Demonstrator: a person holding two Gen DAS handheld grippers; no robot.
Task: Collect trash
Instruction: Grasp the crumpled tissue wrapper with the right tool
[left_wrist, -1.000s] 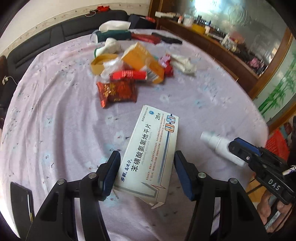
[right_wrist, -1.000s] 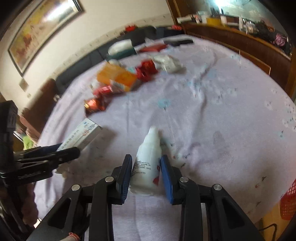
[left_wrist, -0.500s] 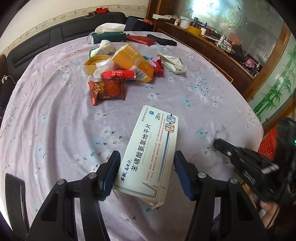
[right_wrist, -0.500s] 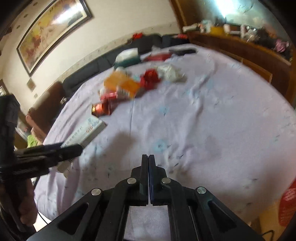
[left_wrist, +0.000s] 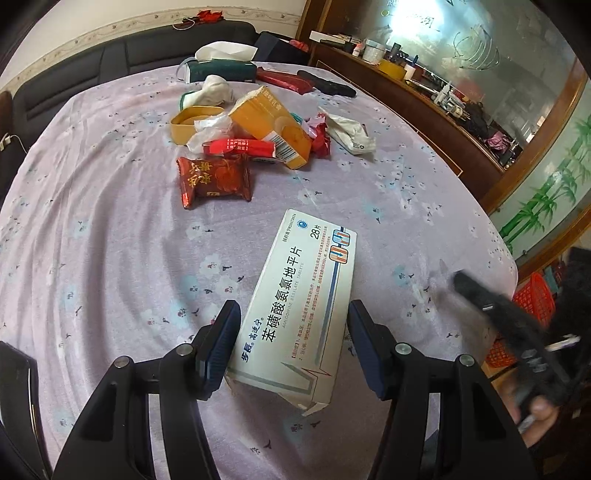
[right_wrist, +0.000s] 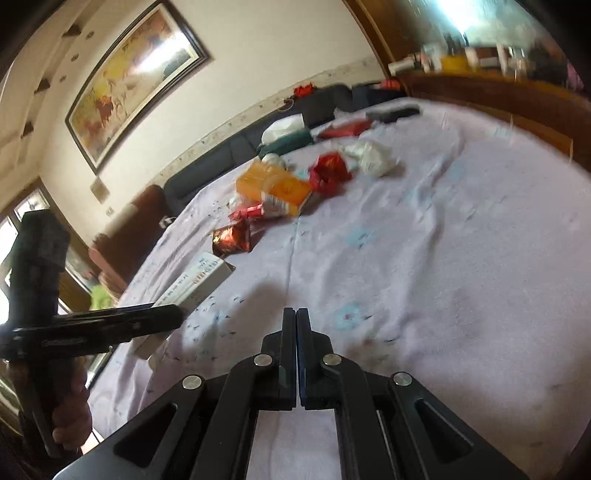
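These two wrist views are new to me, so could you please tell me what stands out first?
The white medicine box fills the near foreground, lying on the lilac tablecloth between the fingers of the left gripper. Beyond it, mid-table, sits a bright pile of rubbish around an orange carton and a red snack packet. The right gripper is shut and empty.
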